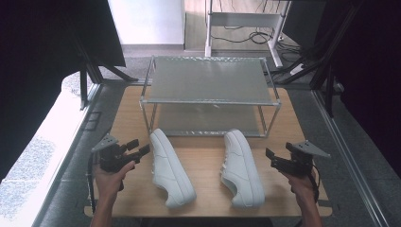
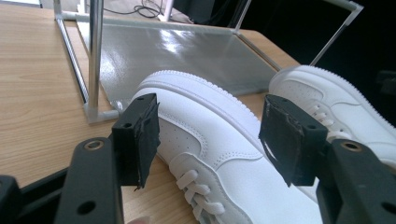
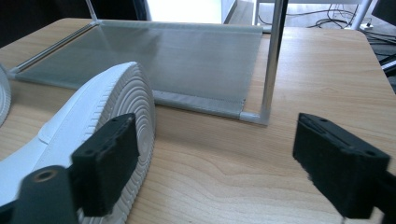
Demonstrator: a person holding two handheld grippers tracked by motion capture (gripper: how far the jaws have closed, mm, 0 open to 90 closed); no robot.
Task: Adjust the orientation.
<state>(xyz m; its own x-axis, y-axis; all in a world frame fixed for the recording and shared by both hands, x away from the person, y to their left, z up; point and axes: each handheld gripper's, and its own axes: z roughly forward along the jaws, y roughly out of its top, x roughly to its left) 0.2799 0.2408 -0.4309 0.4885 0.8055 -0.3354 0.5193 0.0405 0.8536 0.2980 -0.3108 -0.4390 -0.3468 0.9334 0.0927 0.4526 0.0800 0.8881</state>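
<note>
Shoes not yet on the rack. Two white sneakers are seen lying on the wooden table [image 1: 283,127], in front of a two-tier metal shoe rack [image 1: 208,80]; both of its mesh shelves are bare.

Left sneaker [image 1: 169,165]: lying on the table at an angle, its near end pointing toward the person, its far end close to the rack's lower shelf. Right sneaker [image 1: 243,165]: tipped onto its side, ribbed sole [image 3: 135,107] turned toward the right gripper, as shown in the right gripper view. The two shoes are set apart from each other, not touching.

Left gripper [image 1: 135,147]: held just beside the left sneaker's outer flank, jaws spread wide, nothing between the pads. In the left gripper view the sneaker [image 2: 210,140] is framed between the jaws but farther off; no contact is made.

Right gripper [image 1: 269,158]: held near the right sneaker, jaws likewise wide apart and empty, bare table between them.

Judgement: the work is taken to be at its start. Nothing has been grasped, lifted or shelved. What is left is judged to be everything: each sneaker to be gripped, carried forward and set on a shelf, the right one probably to be turned upright first.
</note>
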